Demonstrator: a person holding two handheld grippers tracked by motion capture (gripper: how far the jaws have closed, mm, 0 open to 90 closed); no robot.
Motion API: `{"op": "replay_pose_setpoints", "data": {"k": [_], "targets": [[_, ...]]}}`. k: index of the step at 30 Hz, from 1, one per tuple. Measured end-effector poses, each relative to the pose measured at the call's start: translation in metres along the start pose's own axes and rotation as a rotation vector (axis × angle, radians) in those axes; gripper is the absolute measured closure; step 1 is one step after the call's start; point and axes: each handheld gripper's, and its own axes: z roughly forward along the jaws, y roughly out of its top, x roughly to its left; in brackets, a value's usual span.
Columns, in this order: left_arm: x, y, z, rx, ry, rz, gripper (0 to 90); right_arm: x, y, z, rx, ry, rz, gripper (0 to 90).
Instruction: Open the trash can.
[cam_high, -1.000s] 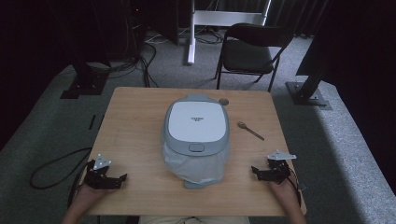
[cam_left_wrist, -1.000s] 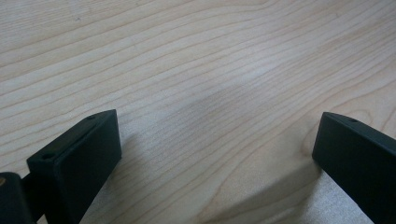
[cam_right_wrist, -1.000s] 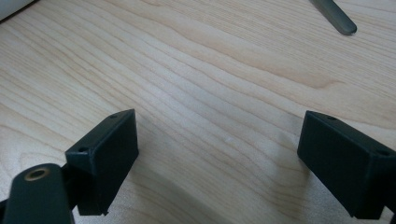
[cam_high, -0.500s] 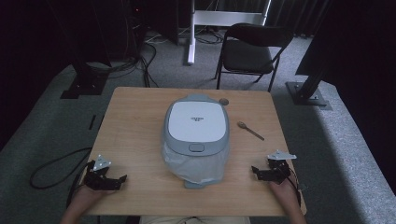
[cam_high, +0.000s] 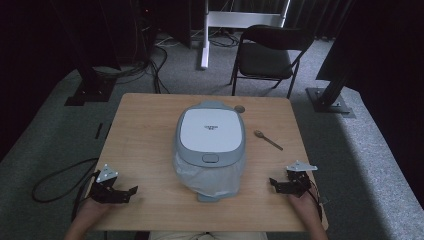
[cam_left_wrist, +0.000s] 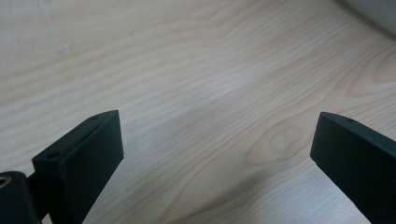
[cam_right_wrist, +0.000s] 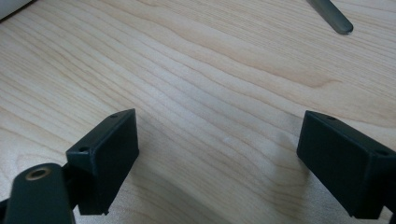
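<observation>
A grey and white rice cooker (cam_high: 210, 137) with its lid closed stands in the middle of the wooden table (cam_high: 145, 135). Clear plastic (cam_high: 207, 176) lies under its near end. A spoon (cam_high: 267, 139) lies to its right, and its handle tip (cam_right_wrist: 332, 16) shows in the right gripper view. My left gripper (cam_high: 131, 191) rests open on the near left of the table, nothing between its fingers (cam_left_wrist: 86, 158). My right gripper (cam_high: 273, 184) rests open on the near right, its fingers (cam_right_wrist: 109, 151) wide apart over bare wood.
A small round object (cam_high: 240, 108) sits at the cooker's far right corner. A dark folding chair (cam_high: 267, 55) stands beyond the table. Cables (cam_high: 55, 180) trail on the grey floor at the left, and black stand bases (cam_high: 327, 100) sit on both sides.
</observation>
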Motion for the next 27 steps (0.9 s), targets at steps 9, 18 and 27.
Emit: {"op": "replay_pose_setpoints", "data": {"k": [9,18,27], "targets": [[-0.011,0.016,-0.004,-0.024,-0.037,0.021,4.1,0.000,0.000,0.000,0.000,0.000,-0.001,12.0],[-0.025,0.038,-0.015,-0.040,-0.090,0.081,4.1,0.000,0.000,0.000,0.000,0.000,0.000,12.0],[-0.039,0.066,-0.032,-0.088,-0.136,0.131,4.1,0.000,0.000,0.000,0.000,0.000,0.000,12.1]]}}
